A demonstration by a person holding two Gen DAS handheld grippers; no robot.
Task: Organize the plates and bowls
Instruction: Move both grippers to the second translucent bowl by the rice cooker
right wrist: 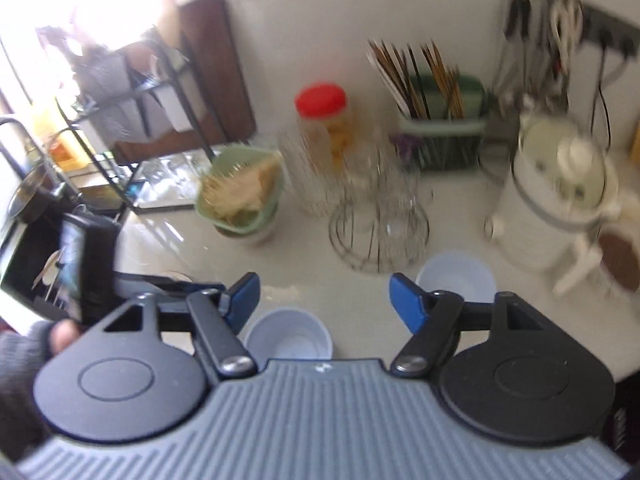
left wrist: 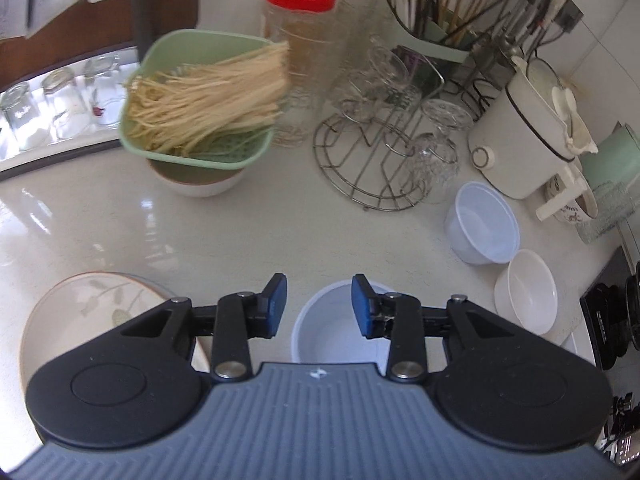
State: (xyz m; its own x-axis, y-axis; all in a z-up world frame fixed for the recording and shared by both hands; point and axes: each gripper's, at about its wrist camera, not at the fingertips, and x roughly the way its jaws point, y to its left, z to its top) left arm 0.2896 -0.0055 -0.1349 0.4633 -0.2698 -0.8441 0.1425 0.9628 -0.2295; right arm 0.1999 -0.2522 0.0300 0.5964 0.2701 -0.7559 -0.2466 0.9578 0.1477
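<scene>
In the left wrist view my left gripper [left wrist: 319,305] is open and empty above the white counter, its right finger over the rim of a pale blue plastic bowl [left wrist: 334,330]. A leaf-patterned plate [left wrist: 86,308] lies at the lower left, partly under the gripper. A second pale blue bowl [left wrist: 482,230] and a white bowl [left wrist: 526,298] sit to the right. In the right wrist view my right gripper [right wrist: 325,300] is open and empty above a pale blue bowl [right wrist: 289,338]; another pale blue bowl [right wrist: 456,276] sits beyond its right finger.
A green basket of noodles [left wrist: 200,96] rests on a white bowl at the back. A red-lidded jar [left wrist: 300,40], a wire glass rack [left wrist: 380,152], a chopstick holder [left wrist: 432,20], a white cooker [left wrist: 528,128] and upturned glasses [left wrist: 60,108] line the back.
</scene>
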